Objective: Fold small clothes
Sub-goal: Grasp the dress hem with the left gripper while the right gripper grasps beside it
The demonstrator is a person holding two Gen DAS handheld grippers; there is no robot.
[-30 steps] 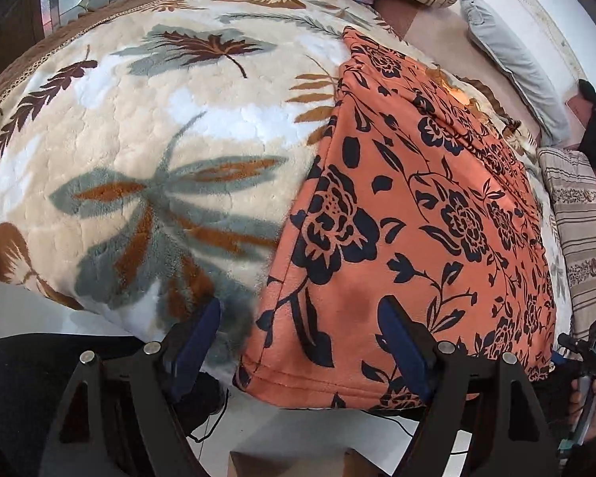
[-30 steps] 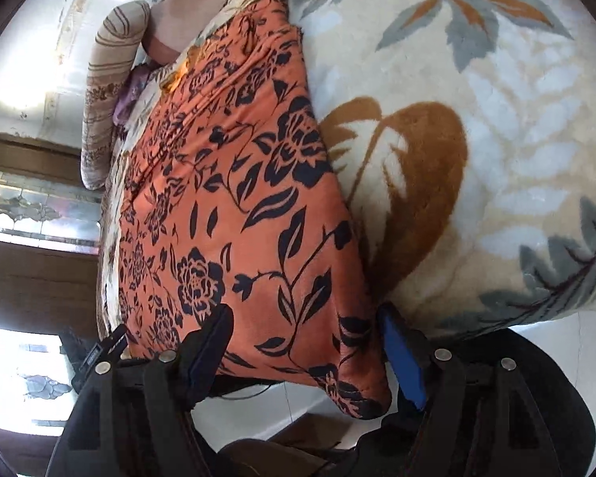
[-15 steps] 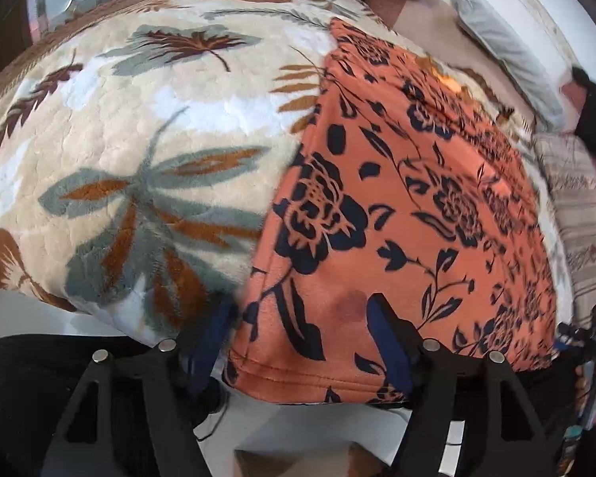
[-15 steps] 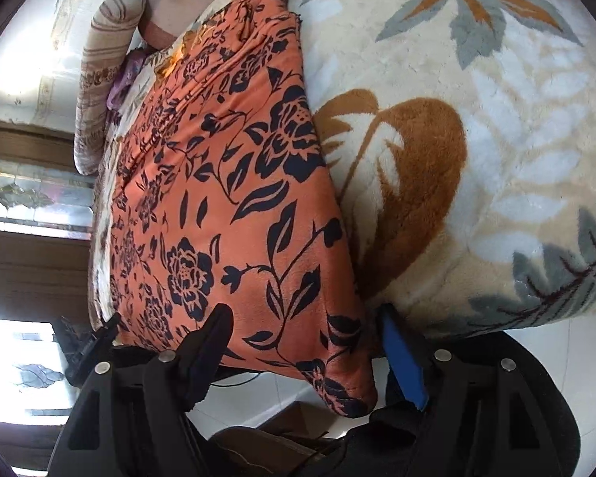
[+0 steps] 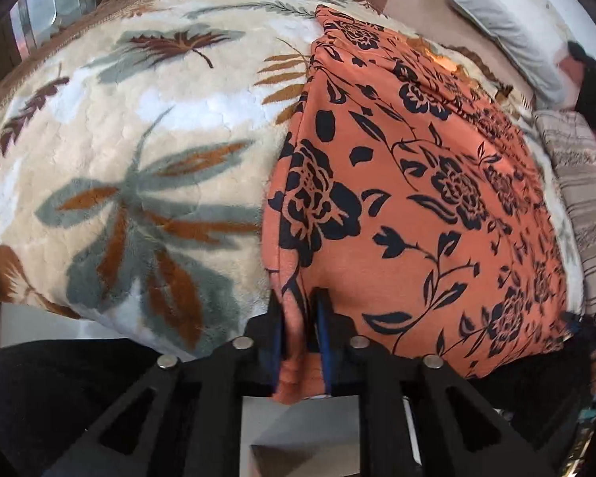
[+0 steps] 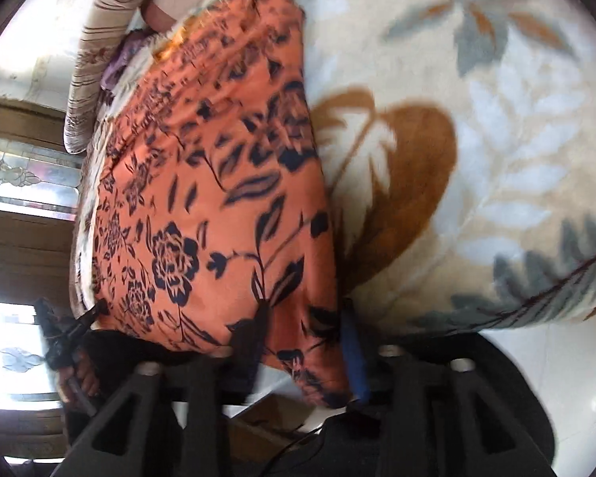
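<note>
An orange garment with a black flower print [image 5: 417, 198] lies flat on the bed, its near hem hanging over the edge. My left gripper [image 5: 301, 326] is closing, and its blue pads pinch the garment's near left corner into a bunched fold. In the right wrist view the same garment [image 6: 202, 198] is blurred. My right gripper [image 6: 304, 342] is closing around the near right corner. That cloth lies flat between the fingers and is not squeezed.
A cream fleece blanket with leaf prints [image 5: 139, 139] covers the bed [image 6: 496, 119]. A striped pillow [image 5: 588, 198] and a grey pillow [image 5: 496, 20] lie at the far side. White floor [image 6: 556, 357] shows below the bed's edge.
The left jaws went from wide open to pinched on the garment's corner, gathering the cloth. The right jaws narrowed around the other corner, and the right view tilted a little.
</note>
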